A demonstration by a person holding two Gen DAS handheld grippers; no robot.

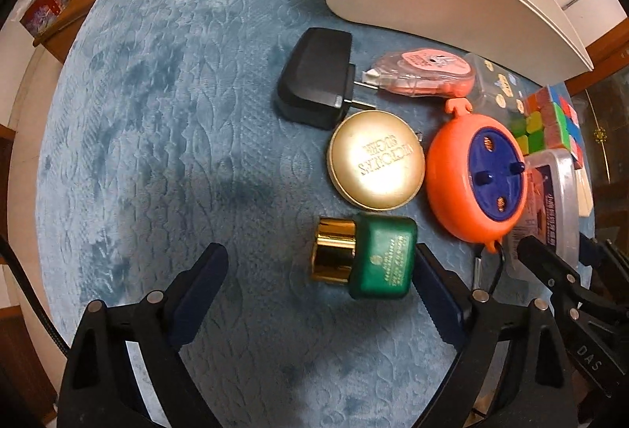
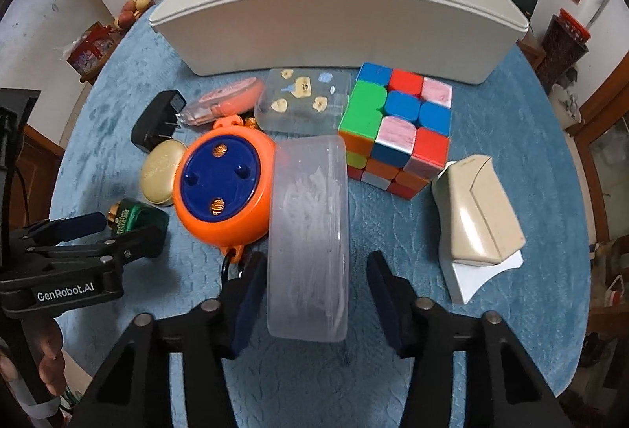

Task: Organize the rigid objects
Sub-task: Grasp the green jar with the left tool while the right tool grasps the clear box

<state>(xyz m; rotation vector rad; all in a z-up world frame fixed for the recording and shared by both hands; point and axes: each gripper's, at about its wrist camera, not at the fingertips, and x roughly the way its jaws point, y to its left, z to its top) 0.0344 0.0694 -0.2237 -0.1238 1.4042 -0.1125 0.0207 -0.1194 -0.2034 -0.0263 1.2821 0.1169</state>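
Left hand-held gripper (image 1: 318, 270), jaws spread, straddles the green jar (image 1: 373, 259) without pinching it. Right hand-held gripper (image 2: 314, 290) brackets the clear tub (image 2: 308, 231); a gap shows at one pad, so no pinch.

Both views are fisheye, with straight lines bowing and black corners at the frame edges. The left wrist view is dimmer and warmer, and glare sits on the gold tin (image 1: 376, 159). The right wrist view is brighter and cooler. Soft shadows fall on the blue cloth (image 2: 393, 380).

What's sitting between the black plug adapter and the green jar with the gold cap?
The round gold tin lies between the black adapter and the green jar, clearest in the left wrist view.
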